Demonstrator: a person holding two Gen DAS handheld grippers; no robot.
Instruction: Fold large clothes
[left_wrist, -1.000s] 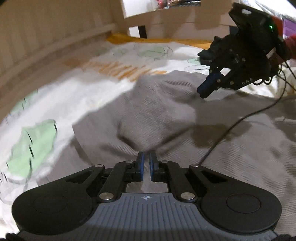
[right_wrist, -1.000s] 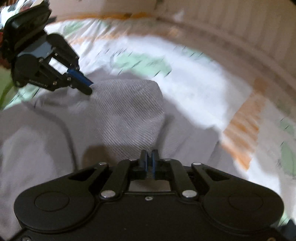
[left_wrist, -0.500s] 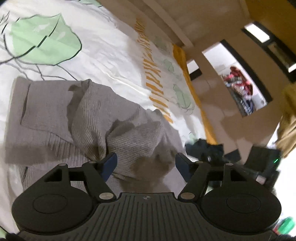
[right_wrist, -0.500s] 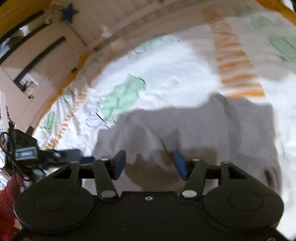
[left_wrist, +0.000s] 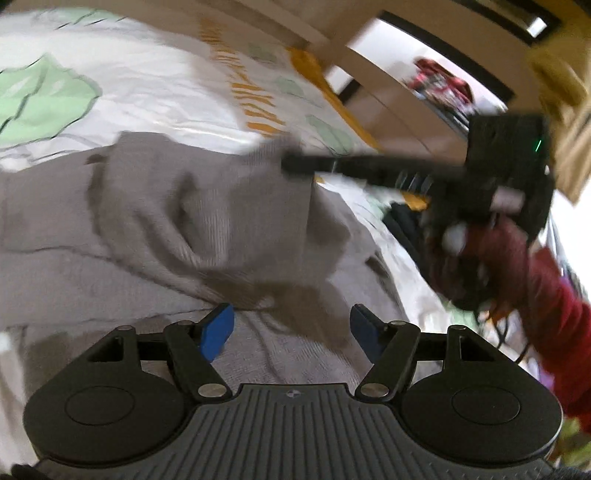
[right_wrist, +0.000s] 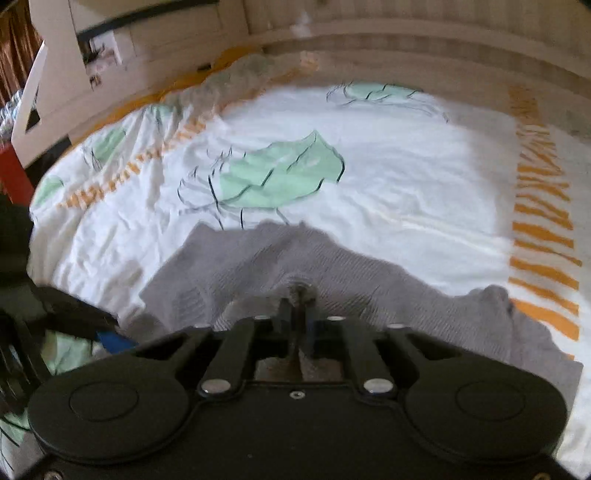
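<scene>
A large grey knit garment (left_wrist: 177, 221) lies crumpled on the bed. My left gripper (left_wrist: 291, 330) is open and empty just above its near folds. My right gripper (right_wrist: 297, 314) is shut on a pinch of the grey garment (right_wrist: 332, 273) and lifts that fold off the bed. In the left wrist view the right gripper (left_wrist: 291, 162) reaches in from the right, blurred, with the cloth hanging from its tips. A hand in a dark red sleeve (left_wrist: 554, 295) holds it.
The bed has a white sheet with green leaf prints (right_wrist: 280, 177) and orange stripes (right_wrist: 543, 221). A wooden headboard (right_wrist: 406, 48) runs along the far side. White furniture (right_wrist: 74, 74) and a dark object (left_wrist: 406, 221) stand beyond the bed edge.
My right gripper has shut on the grey garment and raised a fold of it. My left gripper stays open and has shifted over the cloth. A second ago both were shut.
</scene>
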